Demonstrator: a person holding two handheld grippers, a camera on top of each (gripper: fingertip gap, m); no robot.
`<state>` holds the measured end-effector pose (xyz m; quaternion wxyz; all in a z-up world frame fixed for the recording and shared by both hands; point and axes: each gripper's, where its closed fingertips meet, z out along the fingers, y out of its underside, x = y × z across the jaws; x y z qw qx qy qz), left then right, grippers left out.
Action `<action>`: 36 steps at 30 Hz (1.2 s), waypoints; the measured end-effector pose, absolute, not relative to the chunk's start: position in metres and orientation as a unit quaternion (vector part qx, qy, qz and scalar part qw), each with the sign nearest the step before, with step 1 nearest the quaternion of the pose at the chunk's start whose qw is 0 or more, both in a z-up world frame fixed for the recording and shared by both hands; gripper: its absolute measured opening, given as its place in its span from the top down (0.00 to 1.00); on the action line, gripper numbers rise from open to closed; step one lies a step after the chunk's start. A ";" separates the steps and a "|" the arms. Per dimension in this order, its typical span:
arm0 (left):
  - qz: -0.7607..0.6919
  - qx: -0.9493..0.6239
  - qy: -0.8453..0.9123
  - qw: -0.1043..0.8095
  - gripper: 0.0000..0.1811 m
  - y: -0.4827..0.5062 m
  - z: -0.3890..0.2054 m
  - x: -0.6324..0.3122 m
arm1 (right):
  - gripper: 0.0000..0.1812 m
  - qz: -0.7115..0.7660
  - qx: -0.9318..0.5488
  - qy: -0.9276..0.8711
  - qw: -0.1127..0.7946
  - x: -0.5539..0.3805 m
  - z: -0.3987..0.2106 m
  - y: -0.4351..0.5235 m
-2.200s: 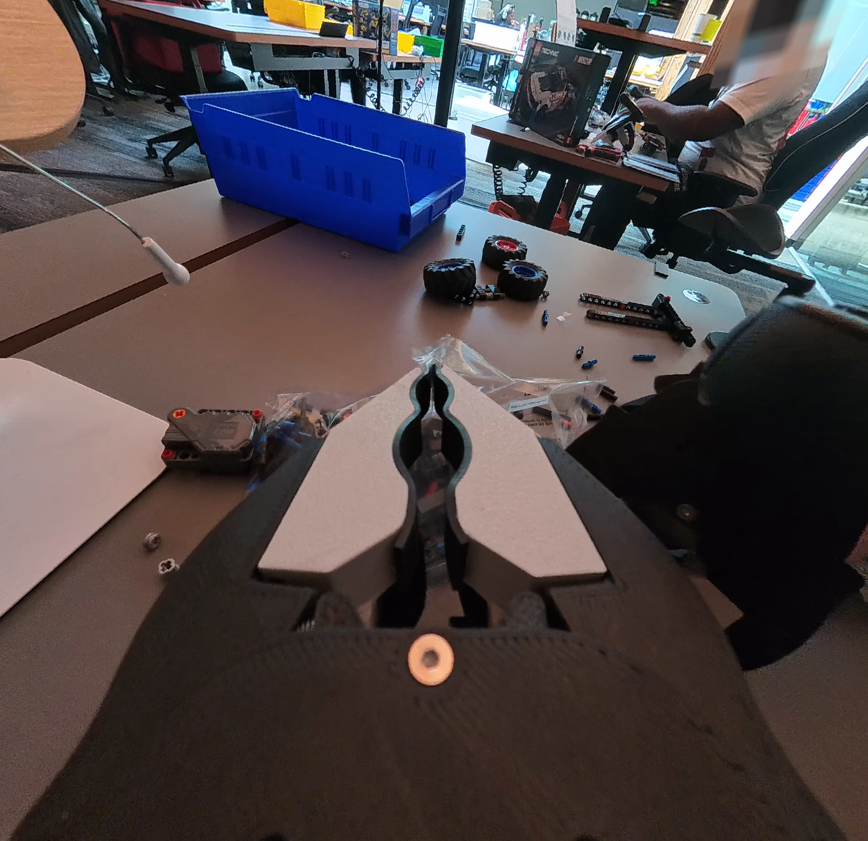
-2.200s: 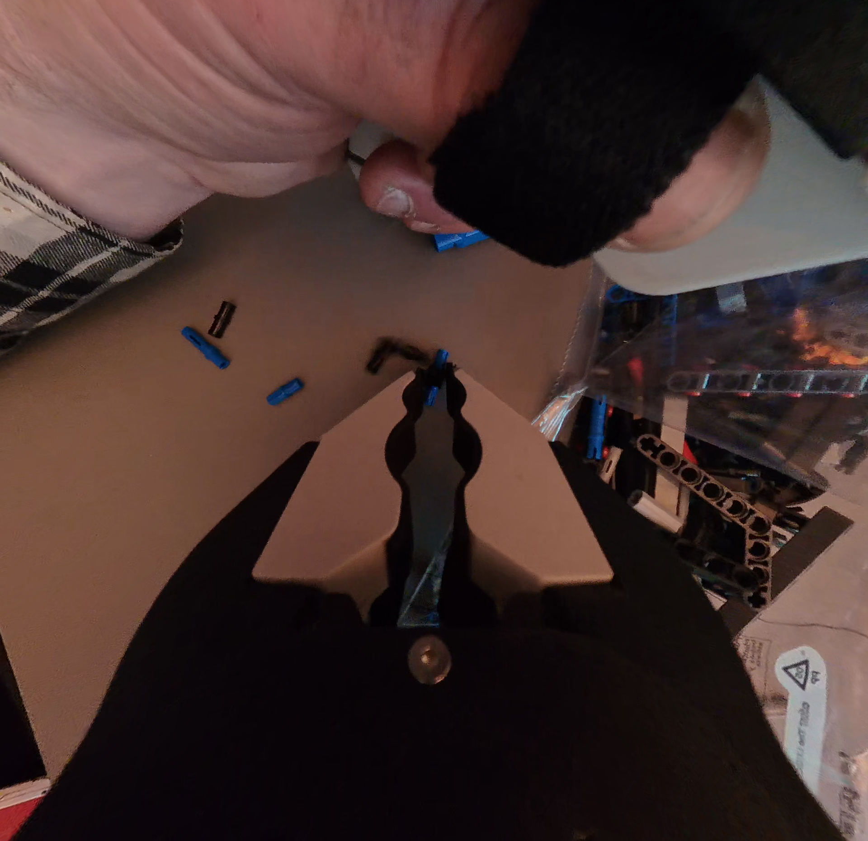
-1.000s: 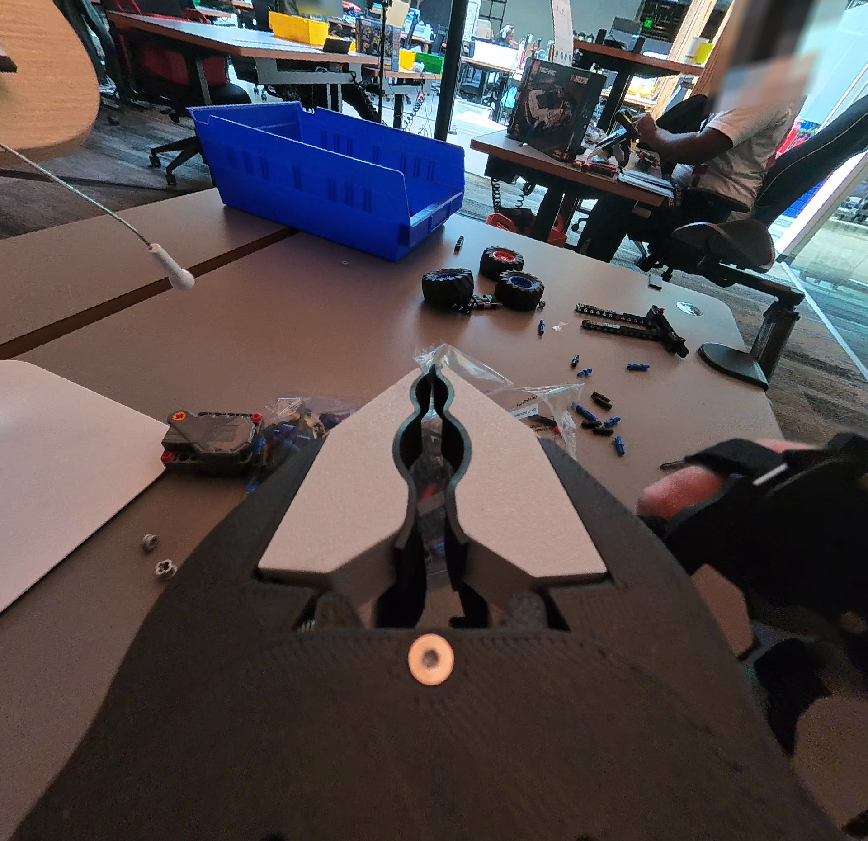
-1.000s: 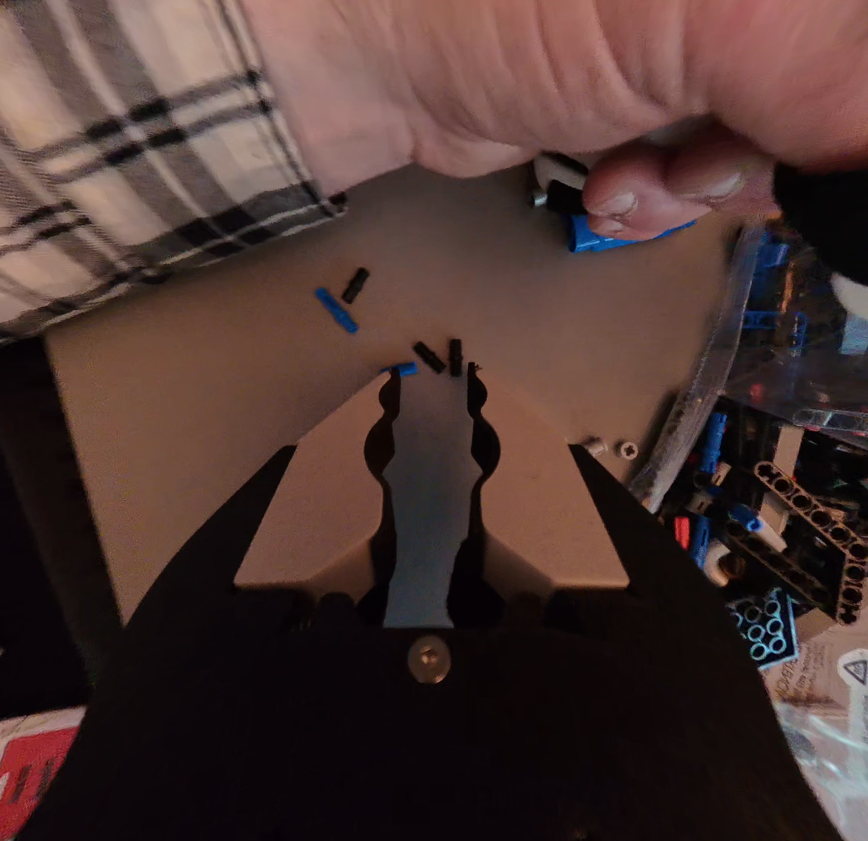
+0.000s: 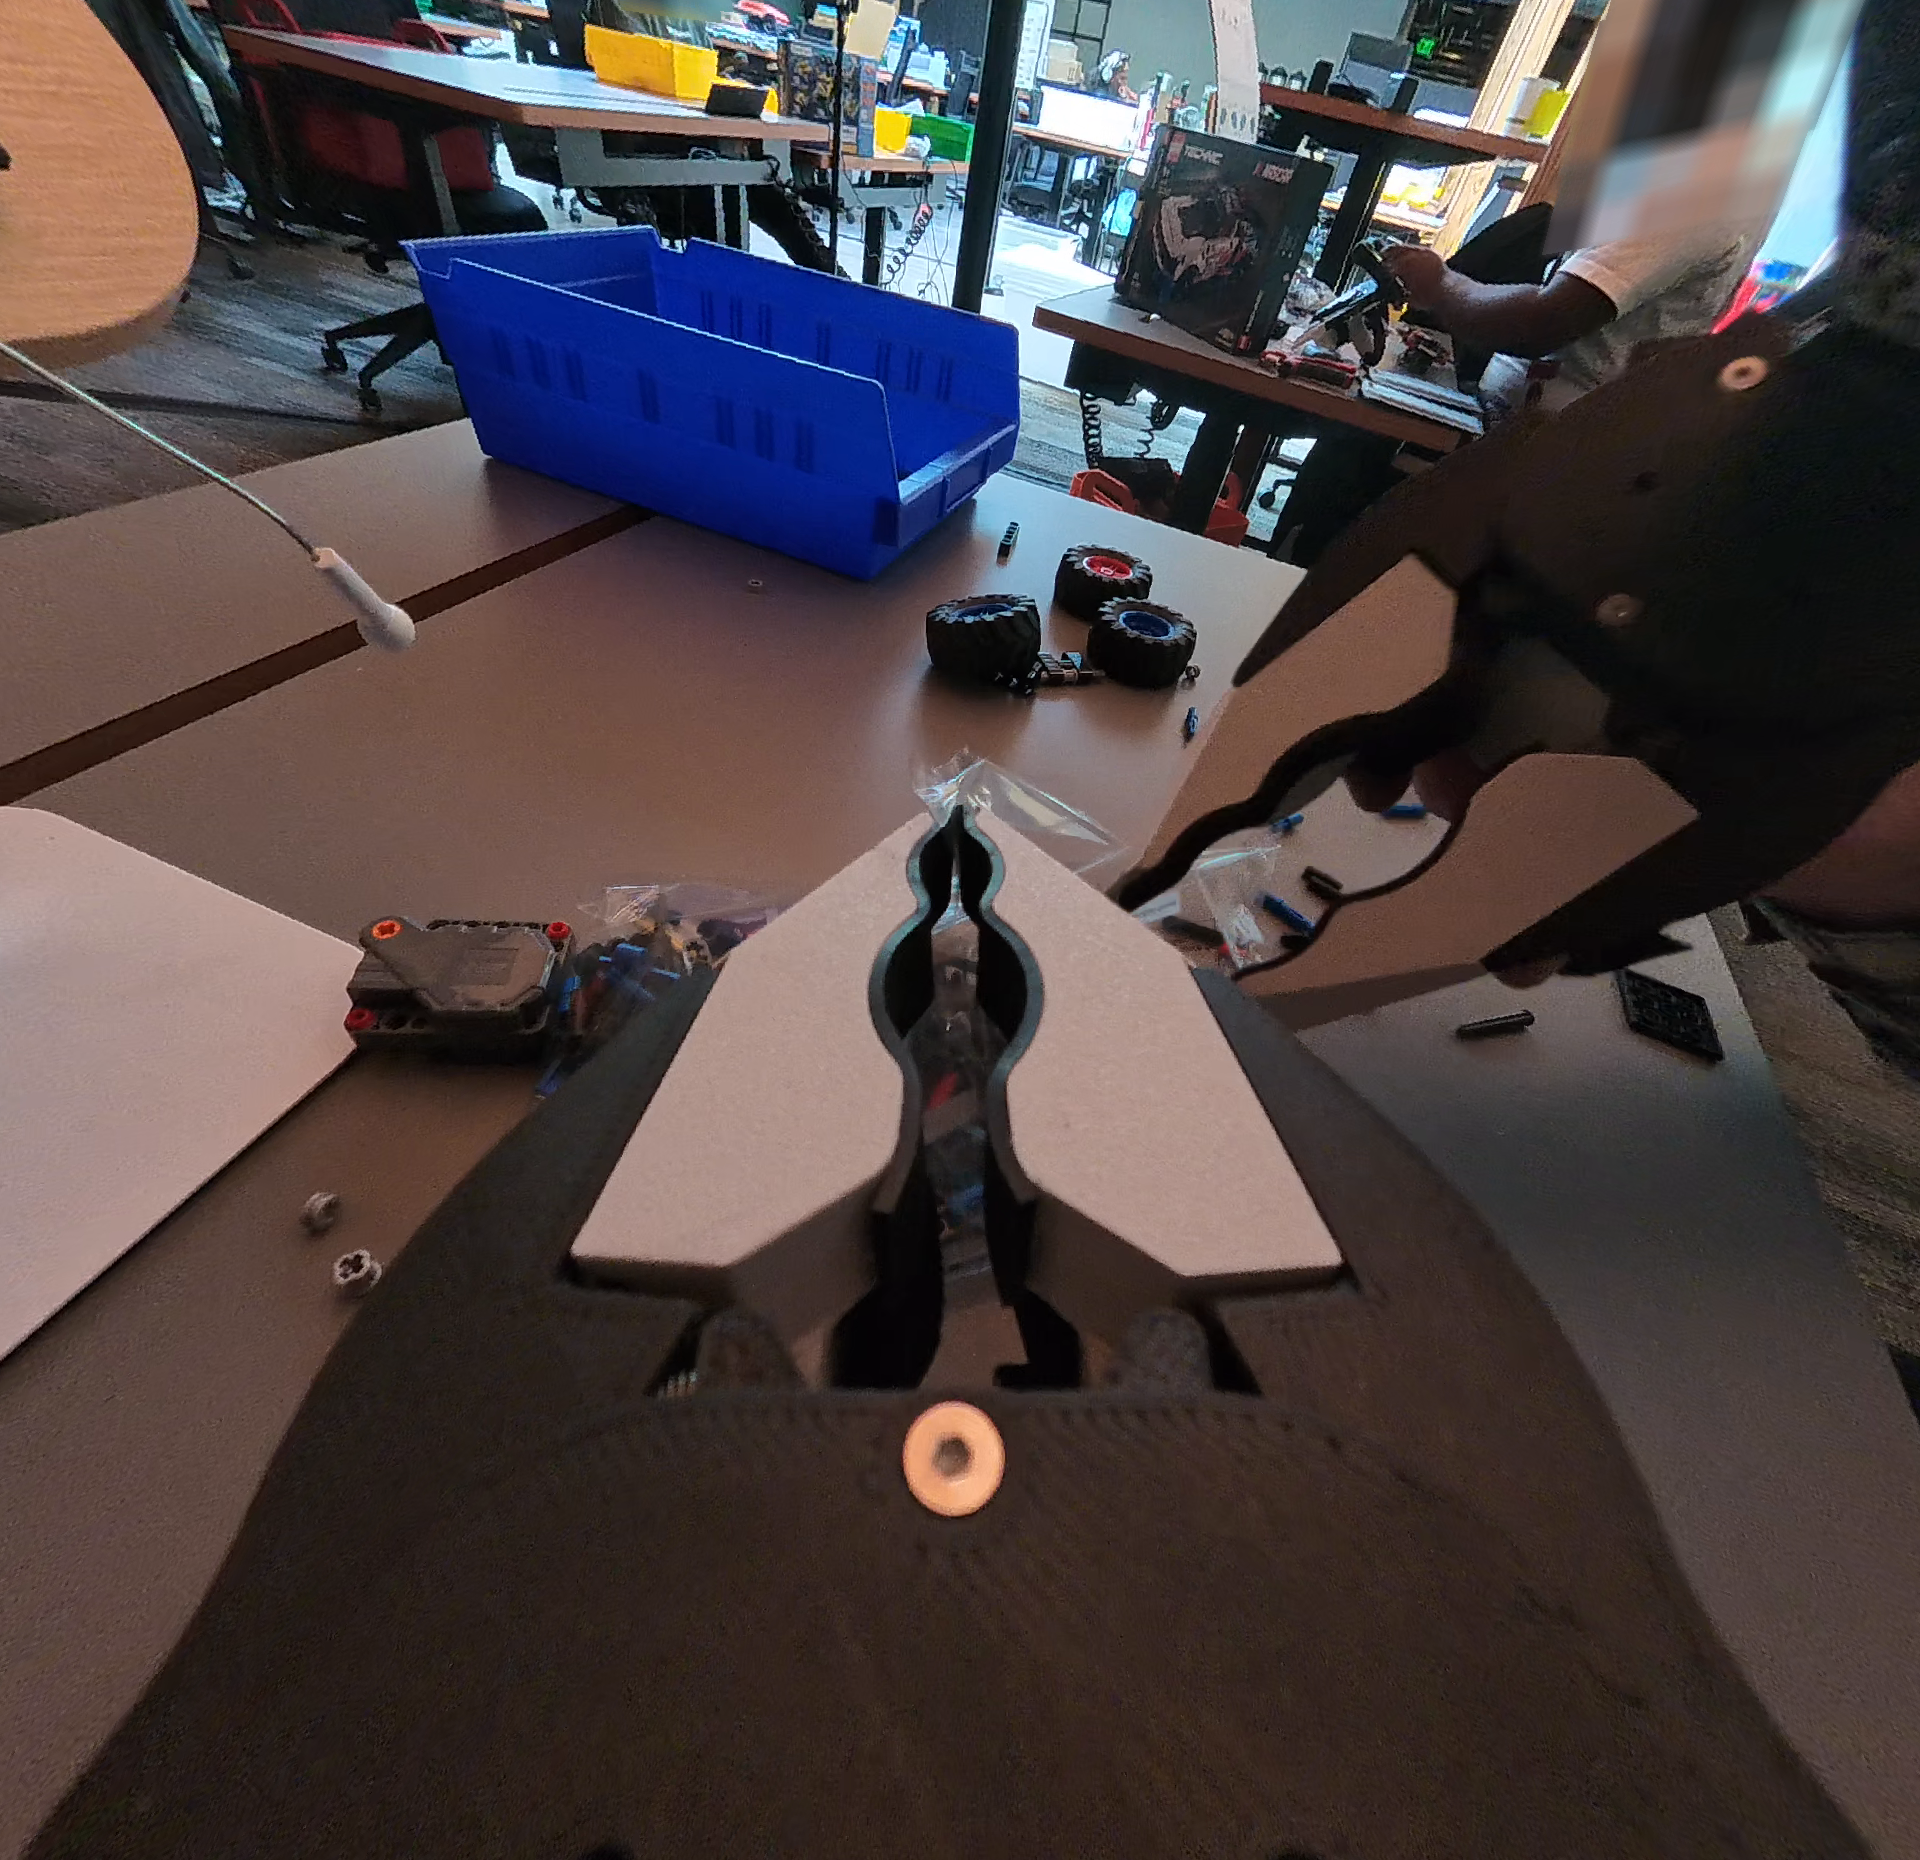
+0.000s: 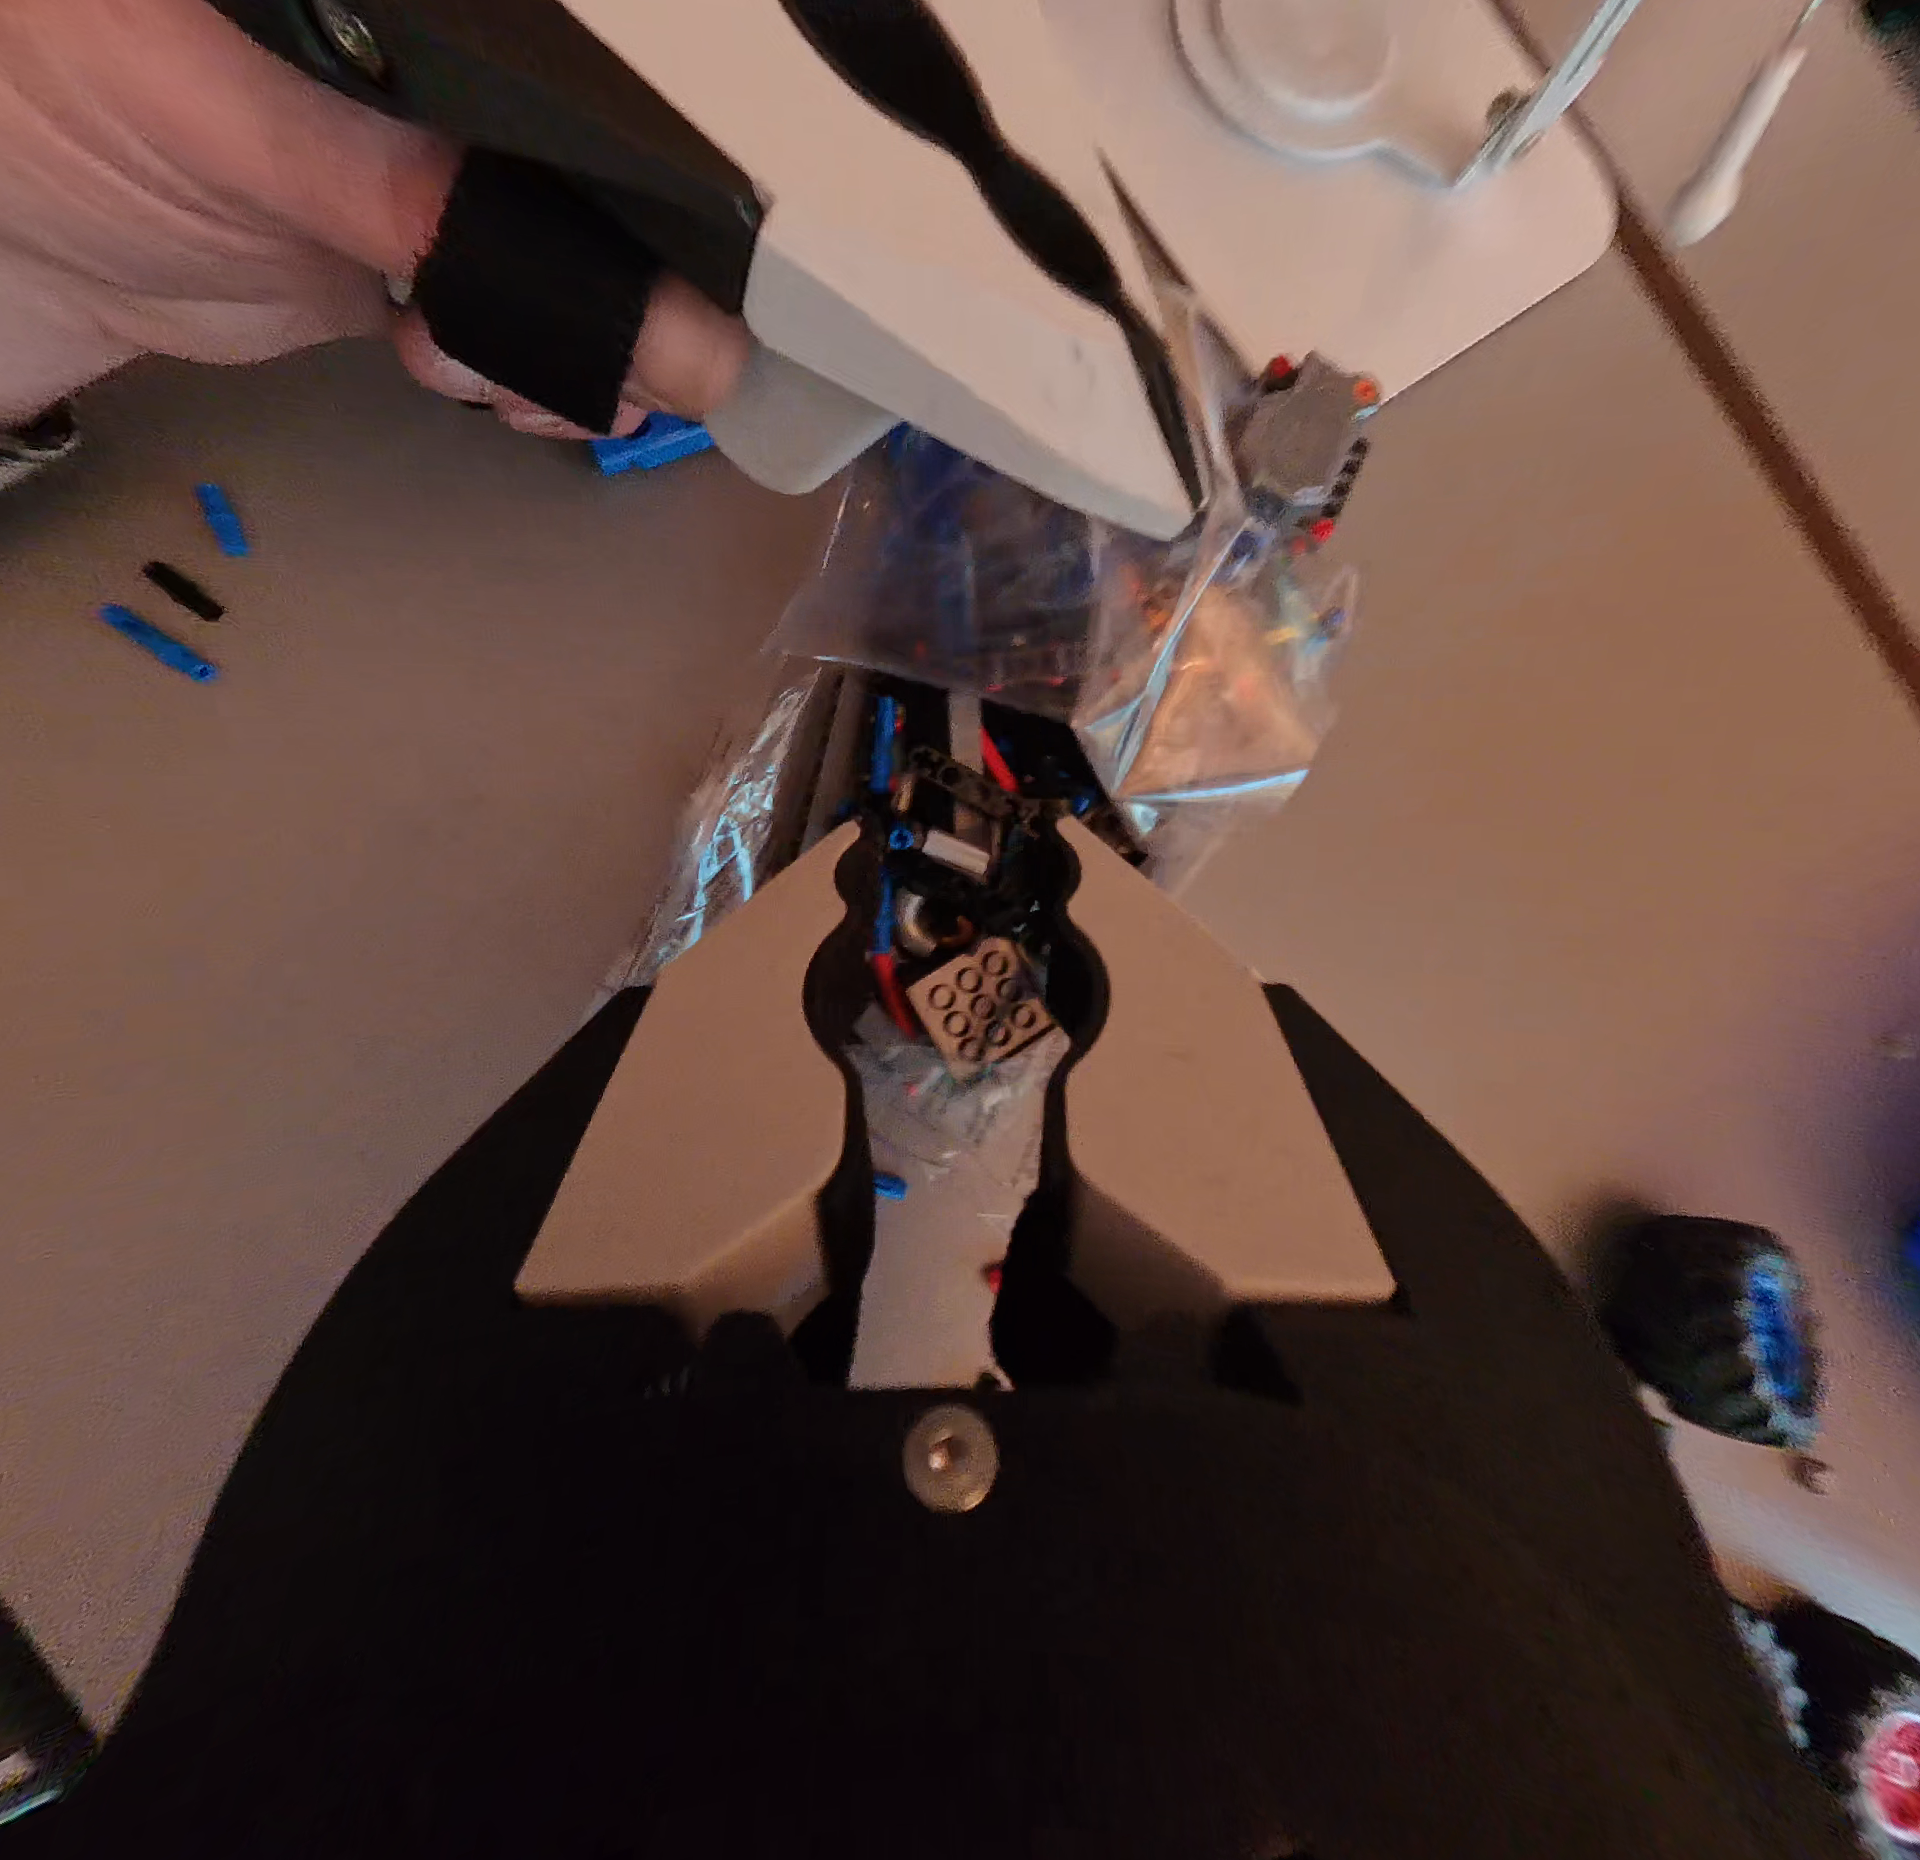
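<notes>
Over the worktop (image 5: pixel 644 730), a bag (image 6: pixel 1195 688) is being pinched by the left gripper (image 5: pixel 957 839); tearing is being risked as the right gripper (image 6: pixel 961 854), fingers parted, is being lowered.

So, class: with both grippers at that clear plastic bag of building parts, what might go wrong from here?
1. The left gripper pinches only the top of the clear plastic bag; it might slip out.
2. The open right gripper hangs close over the bag; it might bump the left one.
3. The small blue and black pins lie loose; they might be scattered.
</notes>
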<state>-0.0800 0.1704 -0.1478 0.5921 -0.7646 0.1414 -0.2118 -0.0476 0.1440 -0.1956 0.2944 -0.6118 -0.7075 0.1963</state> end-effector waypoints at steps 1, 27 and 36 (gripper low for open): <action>-0.212 -0.764 0.141 0.593 1.00 0.170 -0.147 -0.080 | 0.87 0.193 -0.604 -0.709 0.308 -0.049 -0.190 0.144; -0.213 -0.768 0.155 0.584 1.00 0.161 -0.143 -0.080 | 0.96 0.335 -0.461 -0.810 0.140 -0.093 -0.258 -0.035; -0.214 -0.767 0.152 0.585 1.00 0.162 -0.144 -0.080 | 1.00 0.365 -0.491 -0.772 0.173 -0.061 -0.228 -0.011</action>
